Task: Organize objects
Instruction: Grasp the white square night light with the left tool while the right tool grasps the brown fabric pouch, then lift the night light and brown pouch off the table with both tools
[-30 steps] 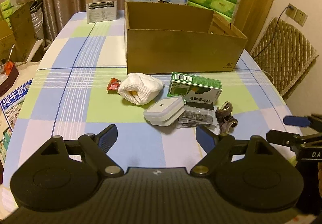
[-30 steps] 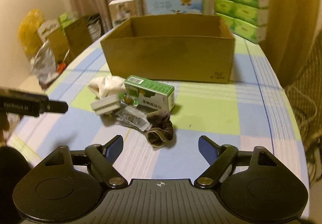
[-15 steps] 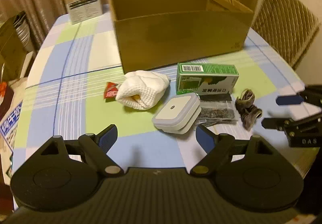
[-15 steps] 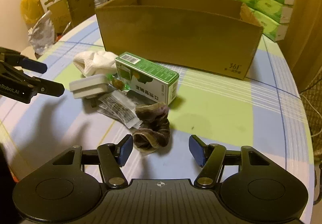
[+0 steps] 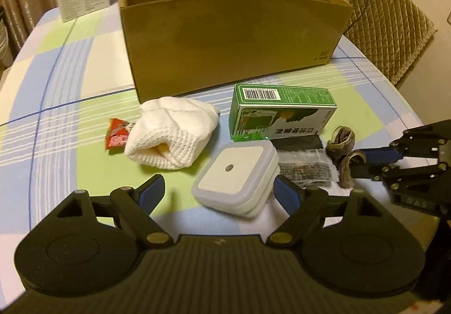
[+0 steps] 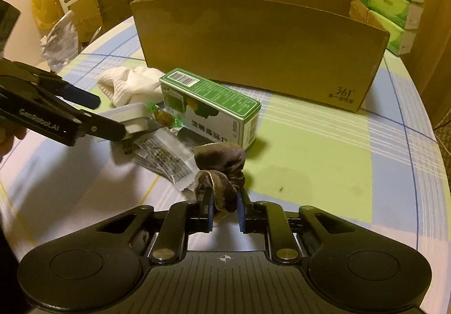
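Organizing task at an early stage, read left to right. On the checked blue, green and white tabletop (image 5: 70, 66) lie a small red snack wrapper (image 5: 117, 137), touching a white knitted cloth bundle (image 5: 172, 135); a white square plug-in night light (image 5: 235, 177); a green rectangular carton with a barcode (image 5: 282, 111); a clear sachet of dark contents (image 5: 304, 164); and a brown velvet hair scrunchie (image 5: 344, 152). In the right wrist view a small green-wrapped candy (image 6: 165, 115) shows between the night light and the carton. The large open brown cardboard box (image 5: 231, 40) stands behind this group; the little of its interior that shows holds nothing, and its floor is hidden, so no item can be confirmed as stowed

Left hand-held gripper (image 5: 218, 191): jaws wide, straddling the night light, one blue pad close against its right edge, the other apart on the left; not yet closed on it. Right hand-held gripper (image 6: 224, 211): jaws narrow, pinching the near fold of the scrunchie, which appears to rest on the tabletop beside the sachet

Judged progress: every loose item is outside the box. Remaining, as judged: lift the scrunchie, close on the night light, carry both over the near wall of the box, then collect the carton, cloth, sachet, candy and wrapper
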Demonstrator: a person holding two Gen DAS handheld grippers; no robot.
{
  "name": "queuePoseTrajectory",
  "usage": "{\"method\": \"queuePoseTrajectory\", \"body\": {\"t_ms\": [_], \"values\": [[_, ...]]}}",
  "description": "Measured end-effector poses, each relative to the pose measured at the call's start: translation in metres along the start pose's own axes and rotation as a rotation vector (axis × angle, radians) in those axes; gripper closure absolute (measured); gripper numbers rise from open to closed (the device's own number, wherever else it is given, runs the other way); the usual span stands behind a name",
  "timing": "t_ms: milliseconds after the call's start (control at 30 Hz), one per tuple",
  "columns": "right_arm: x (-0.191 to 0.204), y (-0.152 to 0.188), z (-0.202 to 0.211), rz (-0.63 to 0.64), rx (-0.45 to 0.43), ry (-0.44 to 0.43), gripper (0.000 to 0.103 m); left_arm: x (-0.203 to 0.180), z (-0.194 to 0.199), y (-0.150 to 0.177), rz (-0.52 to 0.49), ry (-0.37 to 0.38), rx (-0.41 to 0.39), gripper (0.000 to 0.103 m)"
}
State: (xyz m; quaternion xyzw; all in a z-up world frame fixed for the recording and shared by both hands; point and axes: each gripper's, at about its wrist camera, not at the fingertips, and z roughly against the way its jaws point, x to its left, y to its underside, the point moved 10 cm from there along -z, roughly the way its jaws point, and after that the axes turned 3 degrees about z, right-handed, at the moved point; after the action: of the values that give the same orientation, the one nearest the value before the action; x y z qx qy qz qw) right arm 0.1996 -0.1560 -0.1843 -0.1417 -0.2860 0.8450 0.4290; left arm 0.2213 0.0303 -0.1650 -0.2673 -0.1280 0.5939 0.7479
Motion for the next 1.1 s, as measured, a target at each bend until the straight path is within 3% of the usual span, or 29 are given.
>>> {"method": "queuePoseTrajectory", "body": {"t_ms": [133, 267, 300, 400, 767, 1100], "values": [[0.0, 0.002, 0.0, -0.008, 0.002, 0.003, 0.09, 0.0, -0.01, -0.003, 0.019, 0.066, 0.008, 0.023], [-0.002, 0.002, 0.003, -0.032, -0.007, 0.01, 0.09, -0.003, -0.021, -0.004, 0.035, 0.13, 0.028, 0.035], [-0.003, 0.002, 0.005, -0.04, -0.01, 0.013, 0.091, -0.004, -0.024, -0.002, 0.028, 0.125, 0.04, 0.042], [-0.004, 0.003, 0.008, -0.055, -0.013, 0.014, 0.091, -0.008, -0.025, 0.0, 0.022, 0.105, 0.04, 0.042], [-0.007, 0.011, 0.029, -0.118, -0.021, 0.027, 0.092, -0.016, 0.004, 0.021, 0.146, 0.061, 0.015, 0.043], [0.005, 0.007, 0.057, -0.129, -0.064, 0.015, 0.092, -0.034, 0.04, 0.035, 0.199, 0.06, -0.027, 0.043]]}}
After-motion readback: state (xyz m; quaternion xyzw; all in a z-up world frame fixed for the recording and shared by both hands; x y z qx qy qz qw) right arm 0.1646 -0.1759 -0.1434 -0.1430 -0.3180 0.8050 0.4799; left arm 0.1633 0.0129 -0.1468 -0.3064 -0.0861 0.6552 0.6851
